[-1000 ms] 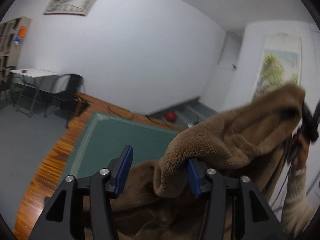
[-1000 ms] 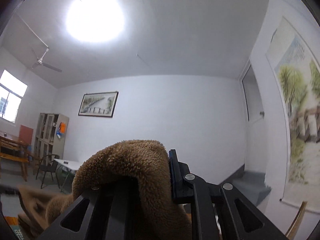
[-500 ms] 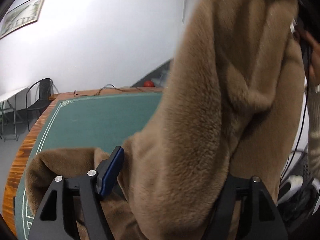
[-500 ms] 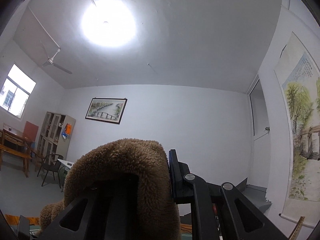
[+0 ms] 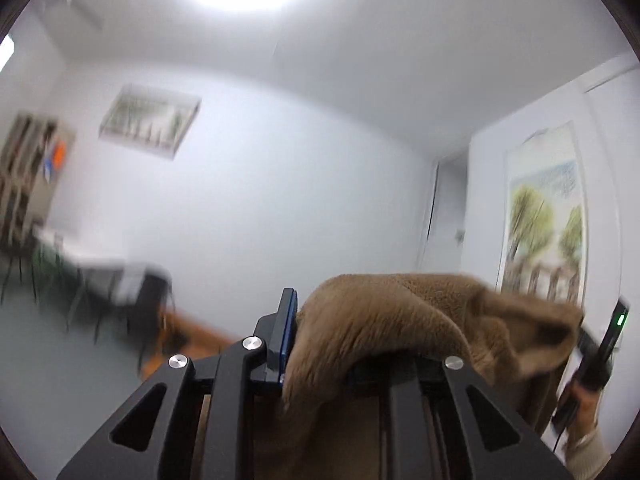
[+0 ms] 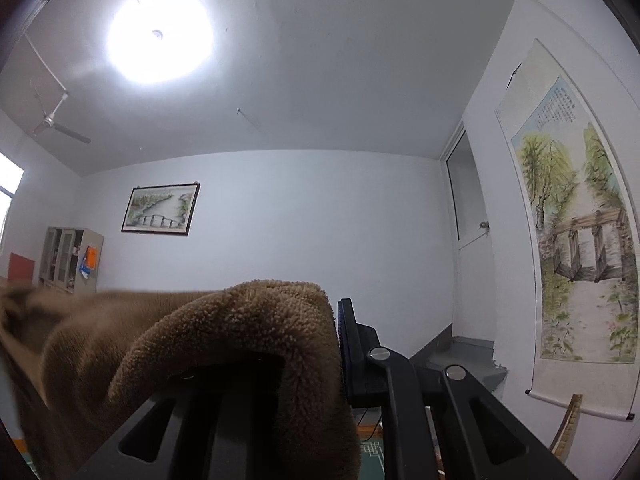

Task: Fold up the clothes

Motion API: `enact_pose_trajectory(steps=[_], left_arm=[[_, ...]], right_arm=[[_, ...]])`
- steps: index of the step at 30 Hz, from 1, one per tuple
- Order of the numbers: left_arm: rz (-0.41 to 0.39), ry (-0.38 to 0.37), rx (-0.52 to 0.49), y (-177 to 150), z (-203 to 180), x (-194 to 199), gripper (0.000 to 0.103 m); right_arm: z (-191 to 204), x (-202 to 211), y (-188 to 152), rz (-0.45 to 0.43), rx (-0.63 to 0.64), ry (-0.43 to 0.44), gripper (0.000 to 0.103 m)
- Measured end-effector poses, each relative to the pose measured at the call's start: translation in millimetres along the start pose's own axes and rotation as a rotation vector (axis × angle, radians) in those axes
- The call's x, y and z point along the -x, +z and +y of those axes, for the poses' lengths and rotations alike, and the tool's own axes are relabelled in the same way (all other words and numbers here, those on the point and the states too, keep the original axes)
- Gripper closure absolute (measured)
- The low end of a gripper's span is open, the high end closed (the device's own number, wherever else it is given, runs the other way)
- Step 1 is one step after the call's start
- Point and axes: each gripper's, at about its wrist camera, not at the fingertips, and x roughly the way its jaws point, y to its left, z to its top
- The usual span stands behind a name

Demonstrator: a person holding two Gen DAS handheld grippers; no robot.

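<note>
A brown fleece garment hangs stretched between both grippers, above the table. My left gripper has its jaws closing, with a fold of the fleece between them. Its blue left pad presses the cloth, and the other finger is hidden under the fabric. In the right wrist view my right gripper is shut on another edge of the garment, which drapes over its left finger and runs off to the left. The right gripper and the hand that holds it show at the left view's right edge.
A scroll painting hangs on the right wall beside a door. A framed picture and a cabinet stand at the far wall. A strip of the green table top shows below the grippers.
The left gripper rose from above the green table and tilted upward, and its jaws narrowed onto the fleece. The right gripper kept its hold and shifted slightly.
</note>
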Motion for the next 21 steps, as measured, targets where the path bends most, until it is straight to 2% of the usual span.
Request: enact_pose_trajectory(steps=[3, 4, 6, 7, 9, 12, 14, 21], left_arm=[[-0.168, 0.026, -0.088, 43.6, -31.7, 36.3, 0.078], [-0.225, 0.037, -0.118, 54.6, -42.9, 48.6, 0.074], [-0.329, 0.071, -0.166, 69.3, -57.6, 69.2, 0.059], [-0.35, 0.075, -0.177, 75.5, -61.8, 77.9, 0.05], [-0.392, 0.082, -0.198, 87.9, -69.8, 94.8, 0.047], [-0.344, 0.078, -0.202, 97.4, -69.0, 95.9, 0.047], [-0.318, 0.108, -0.235, 95.6, -68.4, 90.7, 0.047], [-0.316, 0.142, -0.287, 88.8, -70.2, 105.7, 0.046]], right_arm=[[6.5, 19.0, 28.4, -0.105, 0.021, -0.028, 0.088], [8.0, 27.8, 36.0, -0.142, 0.027, -0.037, 0.088], [15.5, 44.9, 51.6, -0.226, 0.063, -0.072, 0.088], [19.3, 51.6, 56.8, -0.256, 0.089, -0.091, 0.088], [27.0, 61.7, 65.3, -0.303, 0.138, -0.124, 0.088], [27.6, 70.0, 79.7, -0.308, 0.134, -0.105, 0.088], [26.7, 75.2, 84.5, -0.316, 0.134, -0.109, 0.088], [30.3, 98.9, 79.9, -0.354, 0.17, -0.133, 0.088]])
